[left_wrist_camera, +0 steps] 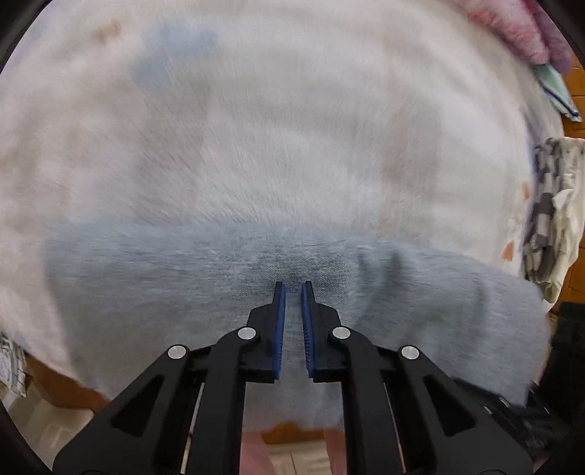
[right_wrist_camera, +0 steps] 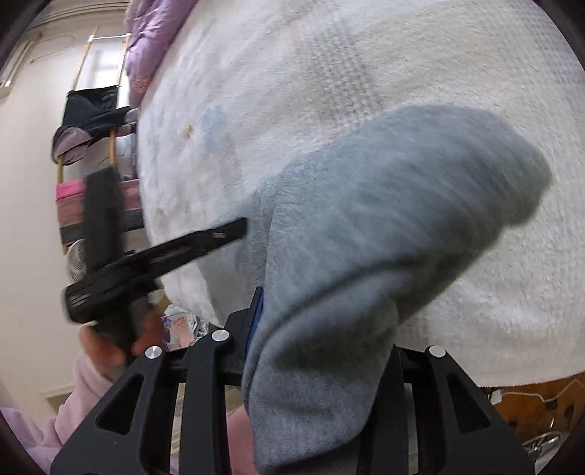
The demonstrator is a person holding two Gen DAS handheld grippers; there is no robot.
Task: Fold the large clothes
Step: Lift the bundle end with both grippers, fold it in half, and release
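A grey-blue knit garment (left_wrist_camera: 204,270) lies in a folded band across the near side of a white fluffy blanket (left_wrist_camera: 278,139). My left gripper (left_wrist_camera: 292,287) hovers over the garment's middle, its blue-padded jaws a narrow gap apart with nothing between them. In the right wrist view the same garment (right_wrist_camera: 384,219) is lifted and drapes over my right gripper (right_wrist_camera: 278,307), which is shut on its near edge; only the left finger shows. The left gripper shows in the right wrist view (right_wrist_camera: 234,228), tips touching the garment's left edge.
A patterned grey-and-cream cloth (left_wrist_camera: 552,215) lies at the blanket's right edge, pink fabric (left_wrist_camera: 519,29) at far right. In the right wrist view, a rack with hanging dark clothes (right_wrist_camera: 91,120) stands left, a purple quilt (right_wrist_camera: 153,40) beyond. An orange-brown floor (right_wrist_camera: 530,402) shows below.
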